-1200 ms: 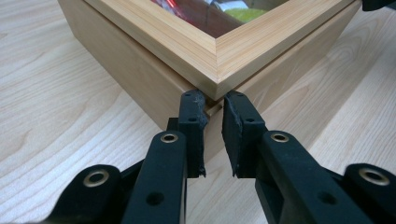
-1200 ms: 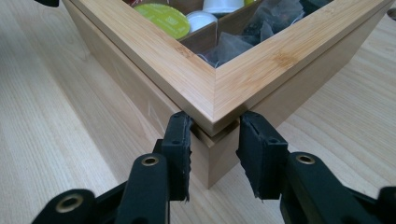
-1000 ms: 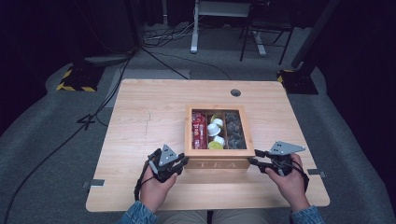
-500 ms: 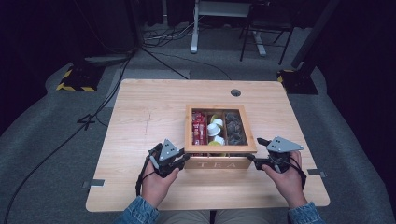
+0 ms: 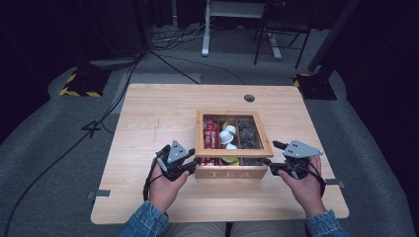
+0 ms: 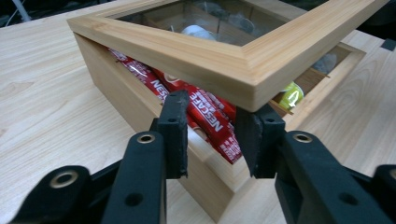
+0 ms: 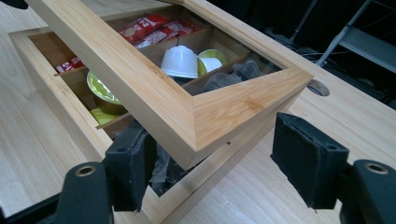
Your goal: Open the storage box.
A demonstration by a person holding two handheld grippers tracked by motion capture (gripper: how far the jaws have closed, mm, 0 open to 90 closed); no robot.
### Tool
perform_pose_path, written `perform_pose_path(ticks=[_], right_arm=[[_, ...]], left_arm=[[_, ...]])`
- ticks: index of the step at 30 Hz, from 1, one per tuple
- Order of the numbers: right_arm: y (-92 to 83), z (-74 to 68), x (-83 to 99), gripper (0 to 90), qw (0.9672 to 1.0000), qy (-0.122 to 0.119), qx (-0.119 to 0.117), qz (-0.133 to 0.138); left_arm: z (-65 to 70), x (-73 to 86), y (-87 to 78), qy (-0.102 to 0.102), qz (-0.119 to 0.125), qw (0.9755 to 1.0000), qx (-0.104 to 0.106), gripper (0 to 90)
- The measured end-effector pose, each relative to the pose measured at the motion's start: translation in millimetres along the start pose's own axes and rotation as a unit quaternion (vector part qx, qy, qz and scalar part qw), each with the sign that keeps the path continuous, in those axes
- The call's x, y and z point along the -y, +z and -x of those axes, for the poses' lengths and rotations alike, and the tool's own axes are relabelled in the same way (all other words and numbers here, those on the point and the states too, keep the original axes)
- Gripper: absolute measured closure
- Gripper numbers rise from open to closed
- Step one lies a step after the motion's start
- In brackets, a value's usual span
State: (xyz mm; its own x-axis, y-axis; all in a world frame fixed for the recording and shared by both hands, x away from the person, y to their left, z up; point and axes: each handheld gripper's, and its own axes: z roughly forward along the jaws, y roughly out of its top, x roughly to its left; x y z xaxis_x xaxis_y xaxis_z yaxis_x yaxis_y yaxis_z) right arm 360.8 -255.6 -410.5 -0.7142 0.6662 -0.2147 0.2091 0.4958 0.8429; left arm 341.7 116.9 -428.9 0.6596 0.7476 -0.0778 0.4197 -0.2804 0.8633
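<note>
Near edge of tabletop: tea box at centre, 2 grippers at its near corners. Left gripper, fingers just opening, spread under the raised lid's corner. Right gripper, fingers spread, straddling the lid's other near corner. Farther in: red sachets, white capsules.

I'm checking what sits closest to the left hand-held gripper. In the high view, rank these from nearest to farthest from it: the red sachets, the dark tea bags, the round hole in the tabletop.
1. Red sachets, left compartment, nearest the left hand-held gripper.
2. Dark tea bags, right compartment.
3. Round hole, far edge of the table, beyond the box.
</note>
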Motion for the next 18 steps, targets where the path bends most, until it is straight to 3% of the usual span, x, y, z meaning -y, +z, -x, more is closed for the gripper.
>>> perform_pose_path(ticks=[4,12,18], right_arm=[[-3.1,2.5,-5.1,32.2,1.0000,0.005,0.000,0.005],[-7.9,10.4,-19.6,33.8,0.9997,0.010,0.002,0.021],[-8.8,18.5,-30.8,34.8,0.9993,0.020,-0.001,0.033]], left_arm=[[-3.5,-3.8,2.5,0.006,-0.005,1.0000,-0.006,58.4],[-13.7,-8.4,14.1,-0.010,-0.019,0.9998,-0.006,46.4],[-23.3,-14.5,19.5,-0.003,-0.036,0.9993,-0.009,41.8]])
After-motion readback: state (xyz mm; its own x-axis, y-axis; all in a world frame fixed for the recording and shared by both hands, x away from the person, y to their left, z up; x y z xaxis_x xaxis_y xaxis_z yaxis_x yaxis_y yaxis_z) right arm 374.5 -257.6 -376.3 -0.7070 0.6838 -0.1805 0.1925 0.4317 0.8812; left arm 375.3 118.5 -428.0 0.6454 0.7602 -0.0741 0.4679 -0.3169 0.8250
